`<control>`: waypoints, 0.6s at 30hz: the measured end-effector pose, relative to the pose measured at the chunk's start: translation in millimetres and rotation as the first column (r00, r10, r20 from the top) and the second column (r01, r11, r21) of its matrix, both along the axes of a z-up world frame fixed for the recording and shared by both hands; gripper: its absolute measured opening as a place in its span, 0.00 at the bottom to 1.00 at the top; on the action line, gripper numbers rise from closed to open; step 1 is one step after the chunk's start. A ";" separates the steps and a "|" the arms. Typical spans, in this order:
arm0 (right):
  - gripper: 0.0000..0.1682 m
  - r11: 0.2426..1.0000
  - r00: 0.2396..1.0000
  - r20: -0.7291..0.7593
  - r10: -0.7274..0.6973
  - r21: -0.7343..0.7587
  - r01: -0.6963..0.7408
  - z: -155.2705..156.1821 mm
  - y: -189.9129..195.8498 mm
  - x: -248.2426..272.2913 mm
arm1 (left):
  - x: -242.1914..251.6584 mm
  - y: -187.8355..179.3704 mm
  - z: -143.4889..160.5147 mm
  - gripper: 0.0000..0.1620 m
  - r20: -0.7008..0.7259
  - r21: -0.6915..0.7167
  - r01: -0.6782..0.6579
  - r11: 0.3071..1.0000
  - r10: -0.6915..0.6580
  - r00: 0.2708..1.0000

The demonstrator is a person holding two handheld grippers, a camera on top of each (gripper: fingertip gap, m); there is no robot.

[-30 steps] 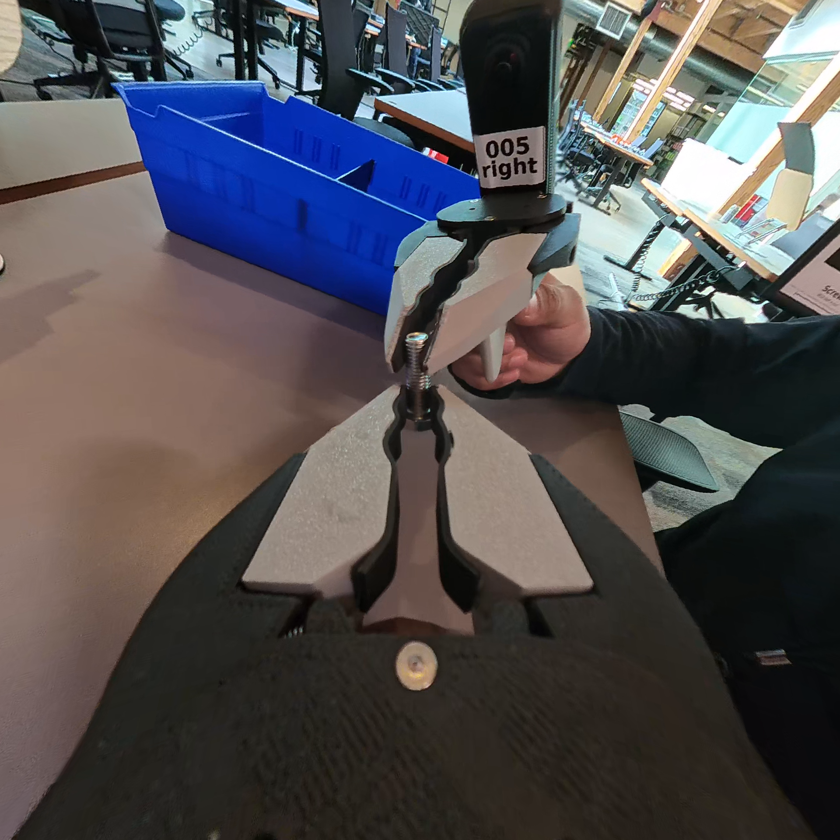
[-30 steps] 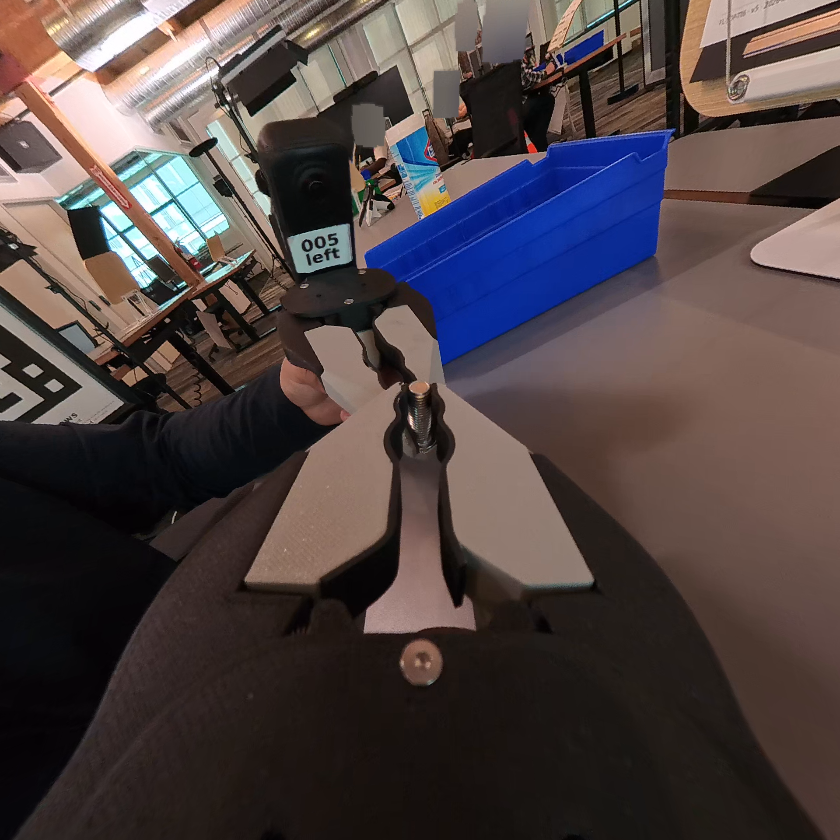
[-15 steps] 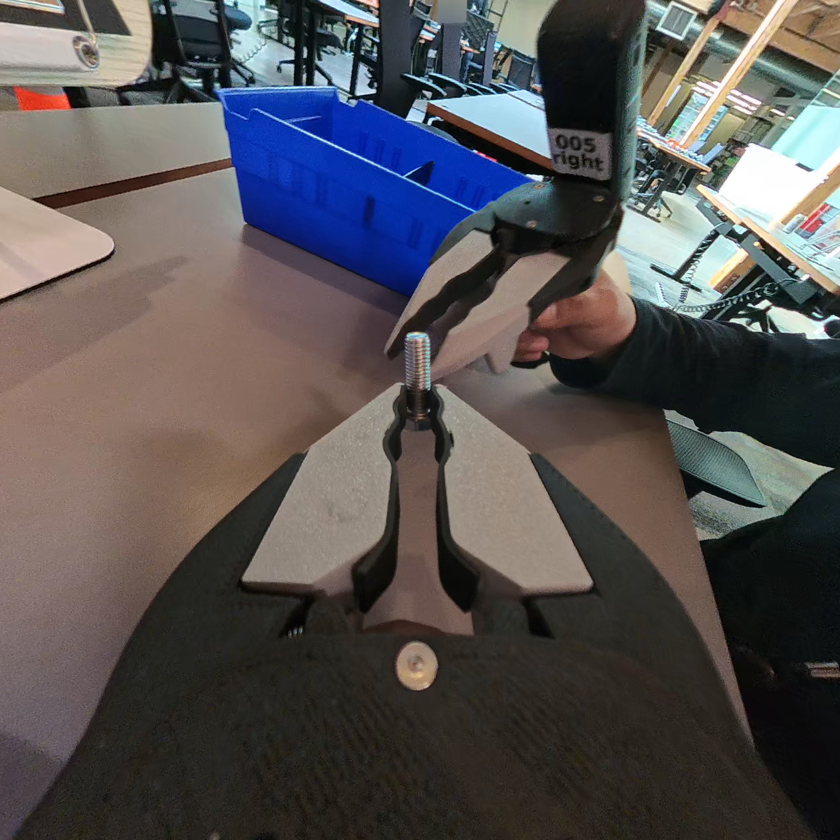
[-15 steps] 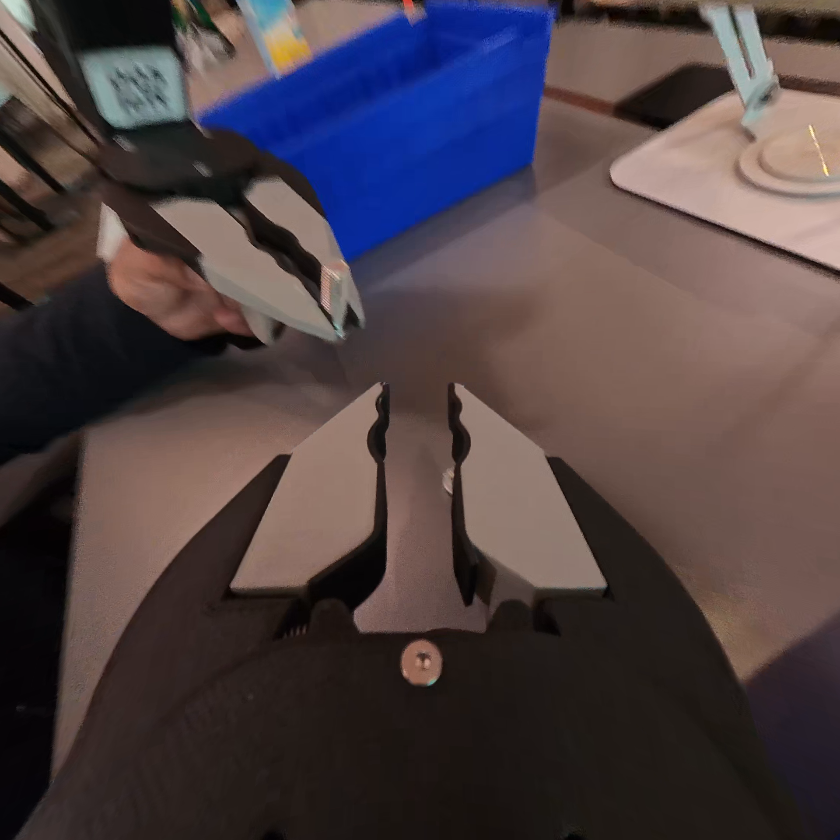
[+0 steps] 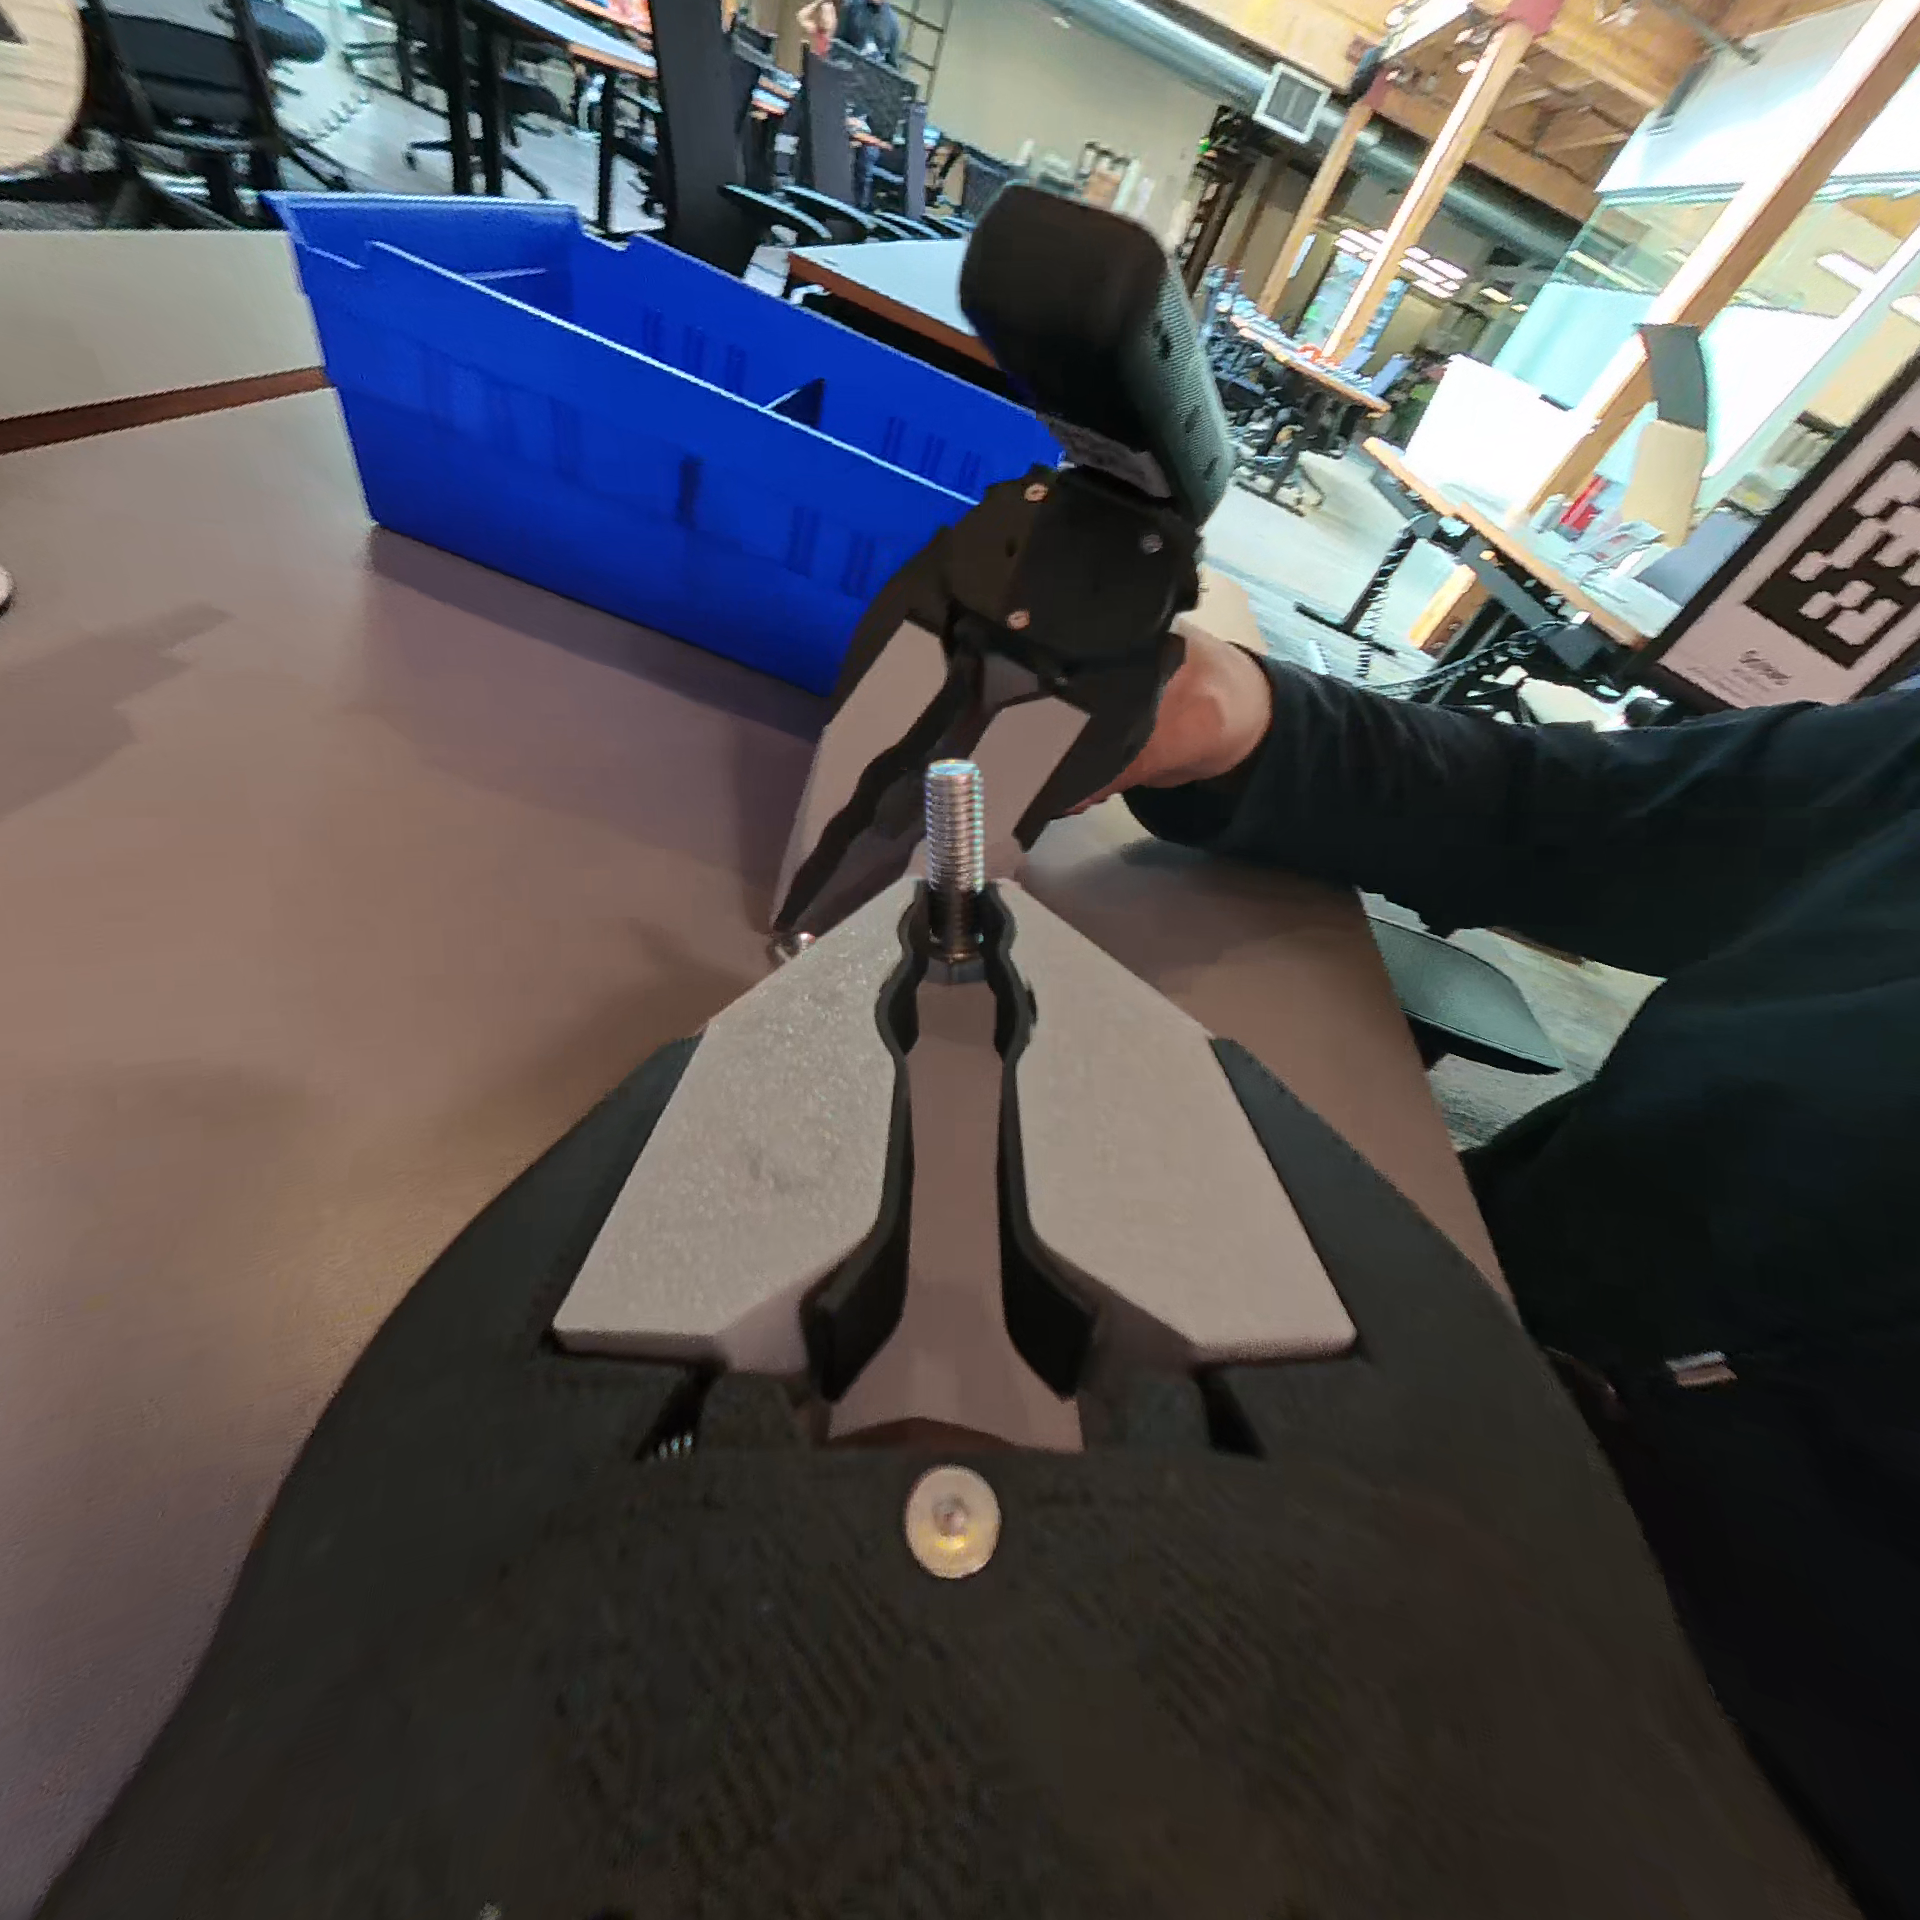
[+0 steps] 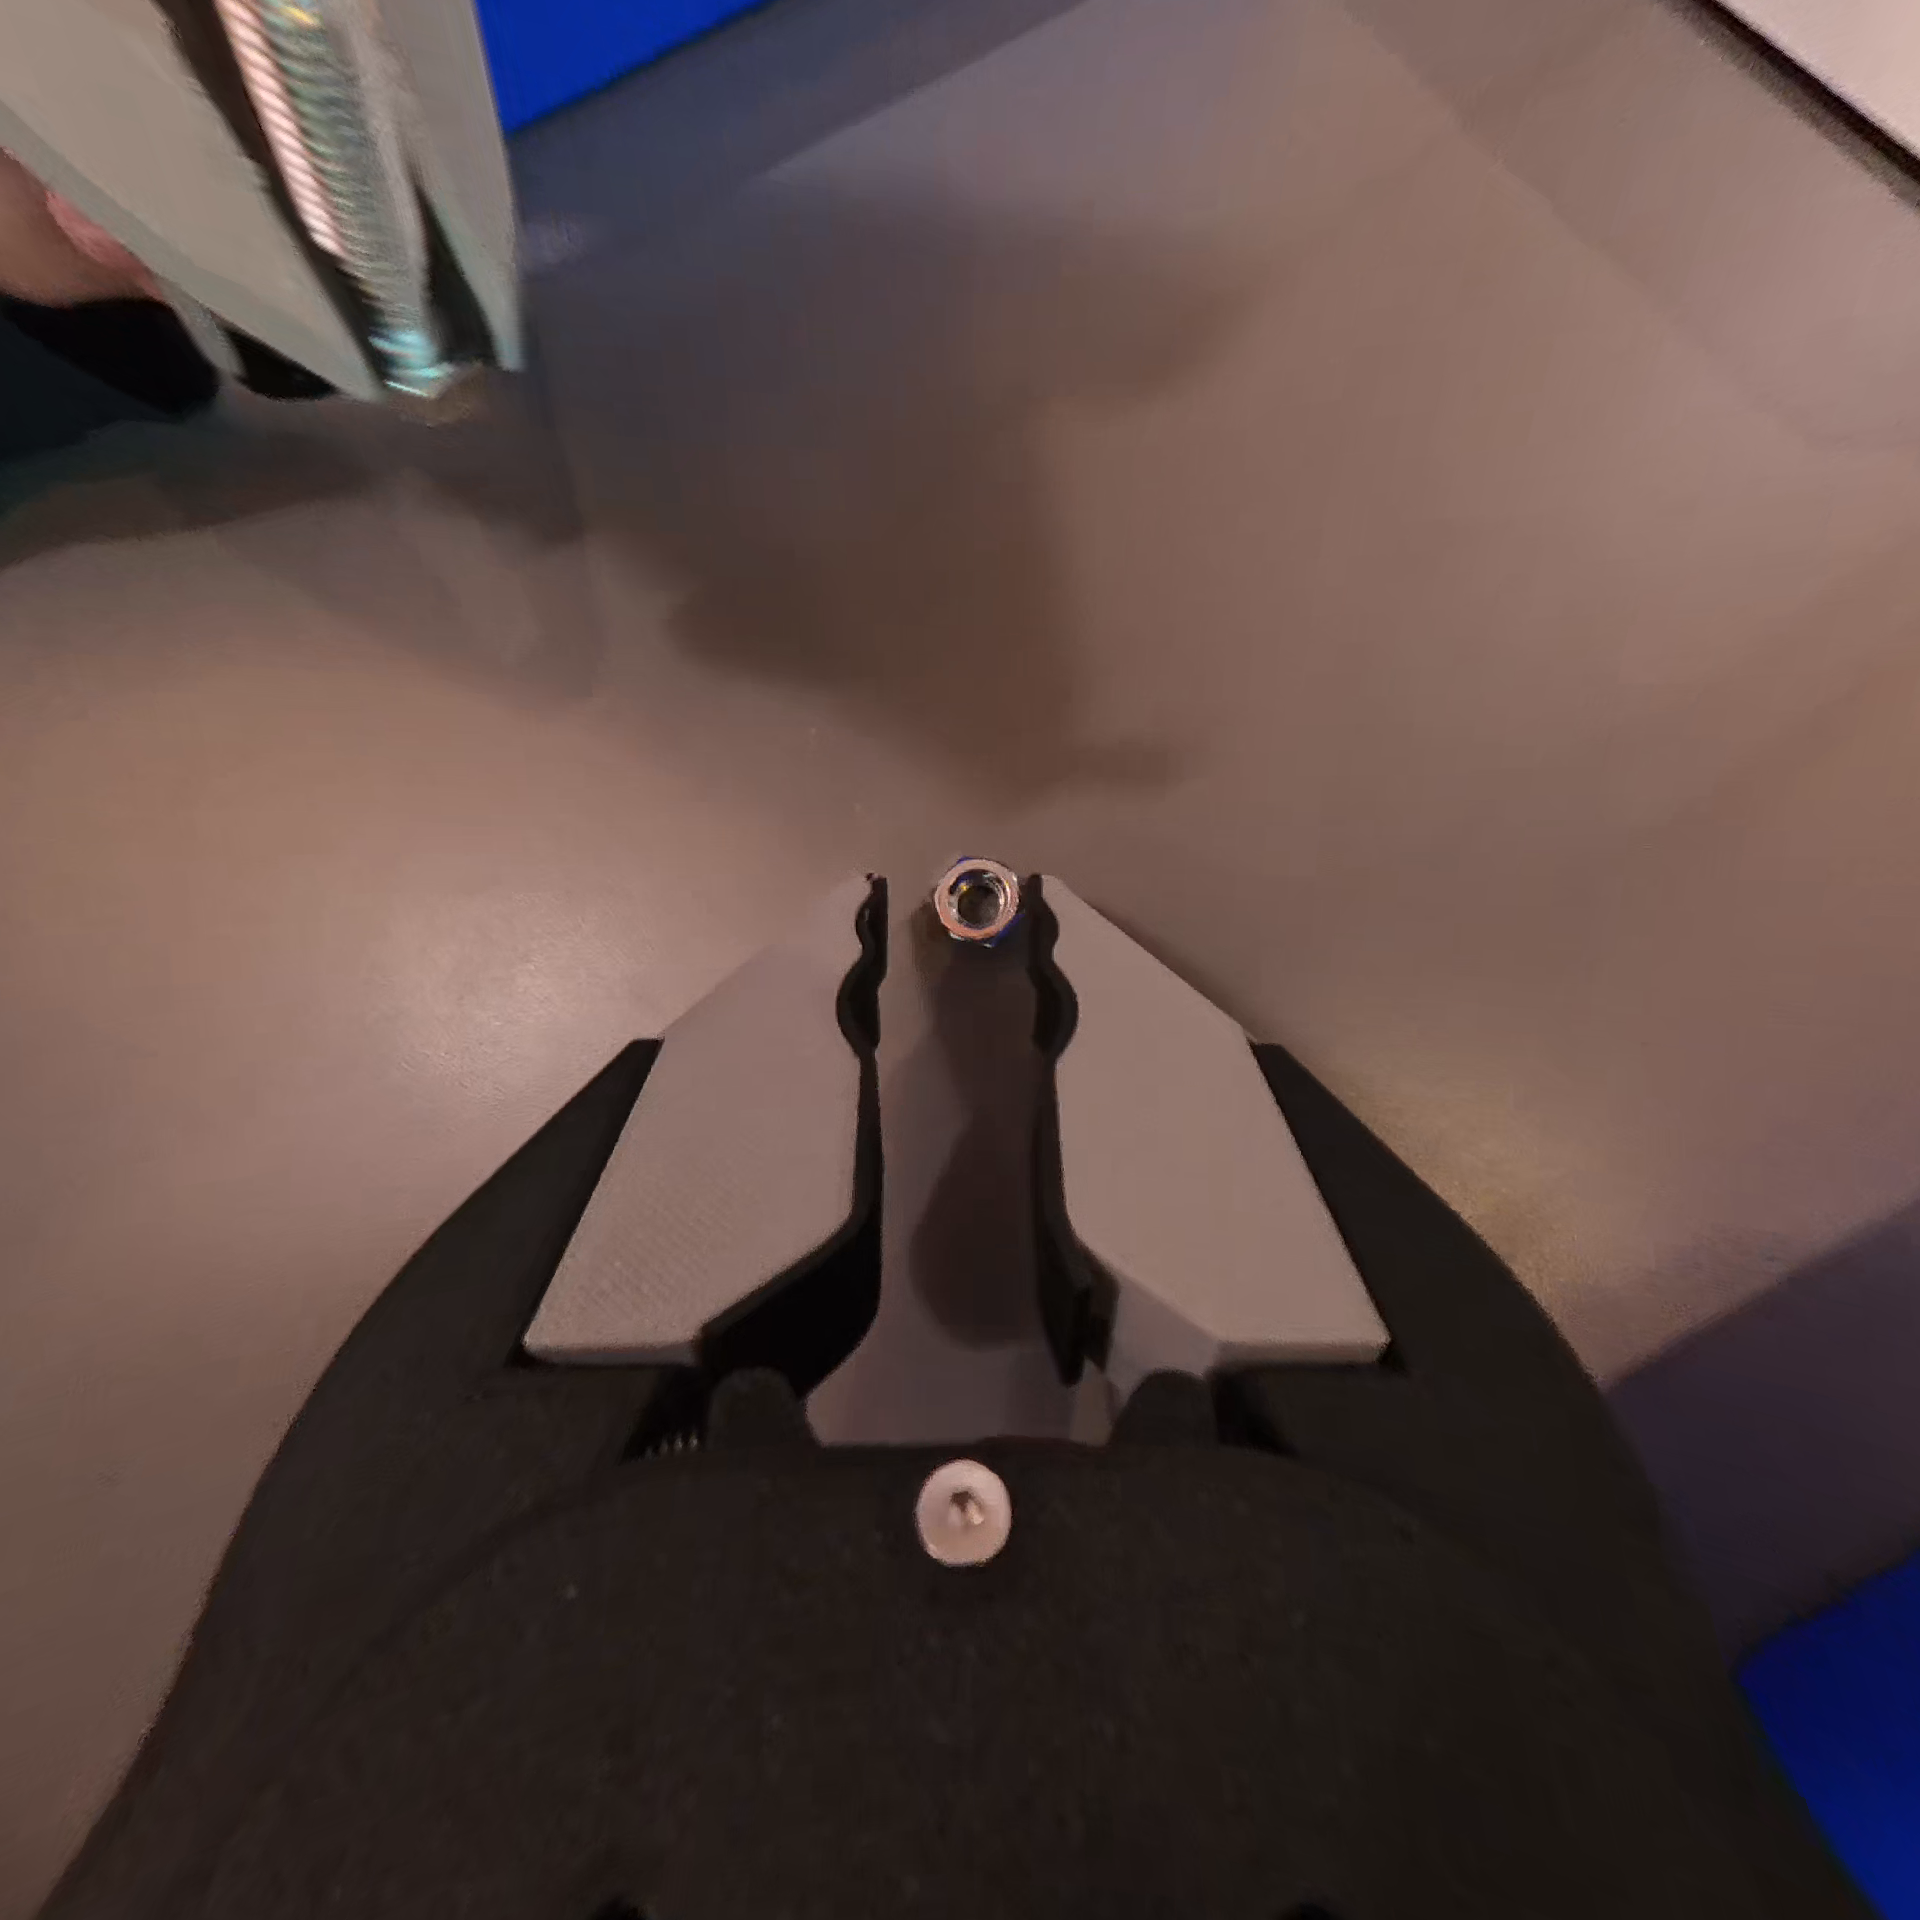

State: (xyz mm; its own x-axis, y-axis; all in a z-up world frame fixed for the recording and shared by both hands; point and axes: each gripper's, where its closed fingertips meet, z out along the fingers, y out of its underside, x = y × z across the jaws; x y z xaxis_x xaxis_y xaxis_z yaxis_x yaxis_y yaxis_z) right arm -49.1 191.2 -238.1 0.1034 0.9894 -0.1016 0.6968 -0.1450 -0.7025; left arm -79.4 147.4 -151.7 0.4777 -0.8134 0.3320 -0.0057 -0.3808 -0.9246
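Observation:
My left gripper (image 5: 954, 935) is shut on a silver threaded bolt (image 5: 954, 821) that stands upright out of its tips. It also shows in the right wrist view, top left, with the bolt (image 6: 332, 197) between its fingers. My right gripper (image 6: 956, 914) is open and points down at the table, its tips on either side of a small silver nut (image 6: 975, 900) that lies flat on the grey-brown table. In the left wrist view the right gripper (image 5: 904, 883) hangs open just beyond the bolt, its tips near the nut (image 5: 792, 943) on the table.
A blue plastic bin (image 5: 623, 447) with dividers stands on the table (image 5: 312, 883) behind the grippers. A person's hand and dark sleeve (image 5: 1507, 810) reach in from the right. A white flat base (image 6: 1849, 62) lies at the far right. Office desks and chairs fill the background. My right fingertips sit around 10 cm from my left ones.
My right gripper let go of the bolt, opened, swung away and came down over the nut on the table. My left gripper keeps the bolt.

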 end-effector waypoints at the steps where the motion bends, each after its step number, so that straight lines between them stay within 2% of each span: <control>1: 0.14 1.000 1.000 0.012 0.002 0.010 -0.002 -2.7 0.8 0.7 | 0.7 -1.7 1.9 0.04 0.009 0.009 0.013 1.000 -0.013 1.000; 8: 0.13 0.999 1.000 0.005 0.005 0.044 -0.005 -6.7 4.7 -2.3 | 6.5 -16.4 11.4 0.04 0.029 0.099 0.113 0.989 -0.117 0.993; 10: 0.10 0.999 1.000 0.003 0.019 0.048 -0.019 -7.0 3.5 -2.5 | 9.8 -23.3 14.3 0.04 0.030 0.132 0.154 0.979 -0.160 0.987; 13: 0.10 0.998 0.999 0.002 0.043 0.052 -0.043 -7.1 0.5 -2.6 | 14.4 -34.7 21.1 0.04 0.044 0.178 0.211 0.961 -0.222 0.974; 18: 0.09 0.994 0.997 0.003 0.075 0.073 -0.075 -7.2 -2.5 -3.2 | 15.3 -35.2 21.9 0.04 0.048 0.180 0.208 0.961 -0.220 0.974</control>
